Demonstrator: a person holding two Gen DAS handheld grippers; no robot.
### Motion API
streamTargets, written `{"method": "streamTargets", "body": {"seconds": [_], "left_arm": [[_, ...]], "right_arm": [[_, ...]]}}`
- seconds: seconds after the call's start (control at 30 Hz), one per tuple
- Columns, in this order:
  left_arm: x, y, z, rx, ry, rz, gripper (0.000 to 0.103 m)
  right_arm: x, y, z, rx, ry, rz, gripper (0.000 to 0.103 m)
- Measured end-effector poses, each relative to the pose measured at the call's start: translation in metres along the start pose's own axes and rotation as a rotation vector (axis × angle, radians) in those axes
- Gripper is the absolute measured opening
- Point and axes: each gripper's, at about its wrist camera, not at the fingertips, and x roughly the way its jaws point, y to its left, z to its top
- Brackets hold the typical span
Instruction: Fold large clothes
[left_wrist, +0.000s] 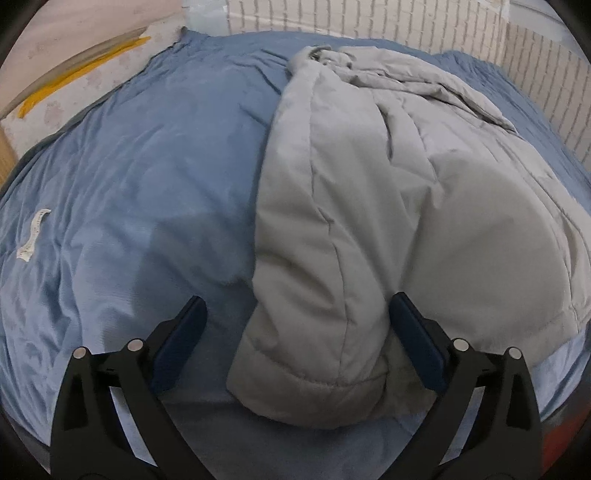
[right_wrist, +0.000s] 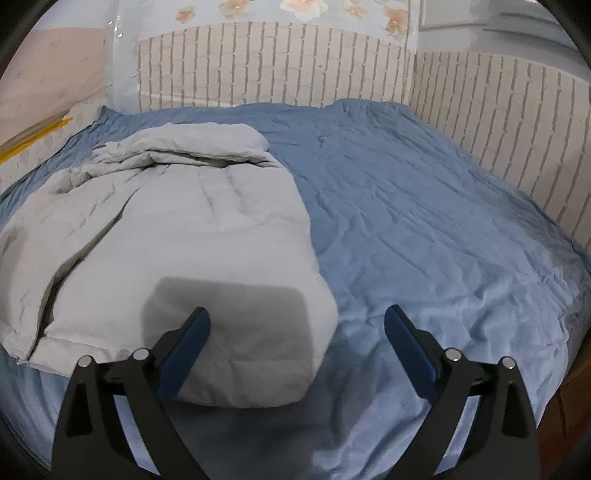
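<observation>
A grey padded jacket lies partly folded on a blue bed sheet. Its rounded near end reaches in between the fingers of my left gripper. That gripper stands wide open just above the end and clamps nothing. In the right wrist view the same jacket fills the left half, with its collar end bunched up at the far side. My right gripper is wide open over the jacket's near right corner. Its left finger is over the cloth and its right finger over bare sheet.
A brick-patterned wall panel runs along the far and right sides of the bed. A white label lies on the sheet at the left. A pale board with a yellow strip stands beyond the bed's left edge.
</observation>
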Motion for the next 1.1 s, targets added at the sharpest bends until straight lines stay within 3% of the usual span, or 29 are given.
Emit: {"method": "streamTargets", "body": {"seconds": [0.1, 0.2, 0.27, 0.37, 0.53, 0.63, 0.7, 0.77, 0.87, 0.97, 1.03, 1.07, 1.1], "left_arm": [[-0.003, -0.004, 0.004, -0.007, 0.022, -0.077, 0.073], [-0.004, -0.020, 0.003, 0.047, 0.003, -0.016, 0.072], [0.000, -0.023, 0.000, 0.048, -0.005, 0.003, 0.076], [0.006, -0.010, -0.002, -0.022, 0.008, 0.016, 0.098], [0.010, -0.005, -0.003, -0.042, 0.016, -0.007, 0.100], [0.011, -0.006, -0.003, -0.039, 0.018, -0.005, 0.100], [0.011, -0.006, -0.003, -0.039, 0.017, -0.005, 0.100], [0.012, -0.007, -0.003, -0.044, 0.019, 0.001, 0.100], [0.013, -0.011, 0.001, -0.032, 0.023, 0.007, 0.100], [0.010, -0.016, 0.002, -0.022, 0.015, 0.036, 0.100], [0.006, -0.021, 0.002, 0.006, -0.003, 0.043, 0.089], [0.002, -0.025, 0.001, 0.024, -0.004, 0.018, 0.072], [-0.001, -0.029, 0.000, 0.039, -0.005, 0.026, 0.067]], "right_arm": [[0.002, -0.012, 0.002, 0.038, 0.011, 0.010, 0.095], [0.004, -0.018, 0.005, 0.069, 0.017, 0.031, 0.095], [0.005, -0.021, 0.006, 0.085, 0.019, 0.055, 0.095], [0.011, -0.023, 0.002, 0.097, 0.044, 0.088, 0.095], [0.026, -0.032, -0.011, 0.207, 0.098, 0.198, 0.095], [0.041, -0.032, -0.017, 0.266, 0.141, 0.357, 0.093], [0.048, -0.024, -0.020, 0.262, 0.157, 0.407, 0.086], [0.051, -0.015, -0.021, 0.244, 0.144, 0.403, 0.082], [0.056, -0.007, -0.018, 0.244, 0.166, 0.445, 0.060], [0.052, 0.004, -0.015, 0.188, 0.163, 0.422, 0.049], [0.050, 0.011, -0.014, 0.153, 0.162, 0.403, 0.044], [0.050, 0.013, -0.014, 0.144, 0.165, 0.397, 0.043], [0.049, 0.014, -0.012, 0.132, 0.165, 0.386, 0.040]]}}
